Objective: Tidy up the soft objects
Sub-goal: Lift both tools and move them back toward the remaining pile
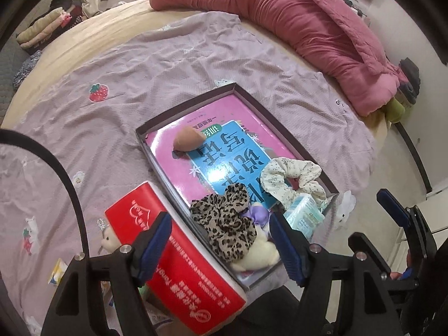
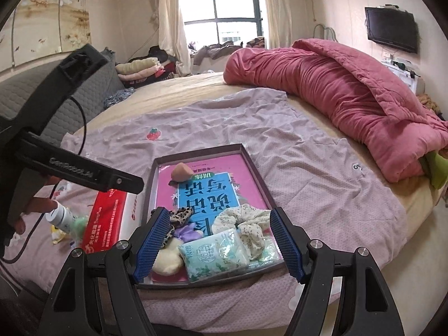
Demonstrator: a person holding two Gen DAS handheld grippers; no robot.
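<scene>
A shallow dark box lies on the bed with a pink and blue book in it. In the box are a brown makeup sponge, a leopard scrunchie, a floral scrunchie, a purple bow, a cream plush and a tissue pack. My left gripper is open and empty above the leopard scrunchie and plush. My right gripper is open and empty over the tissue pack.
A red tissue box lies left of the dark box. A small plush, a white bottle and packets lie further left. A rolled pink quilt lies at the far right. The purple sheet covers the bed.
</scene>
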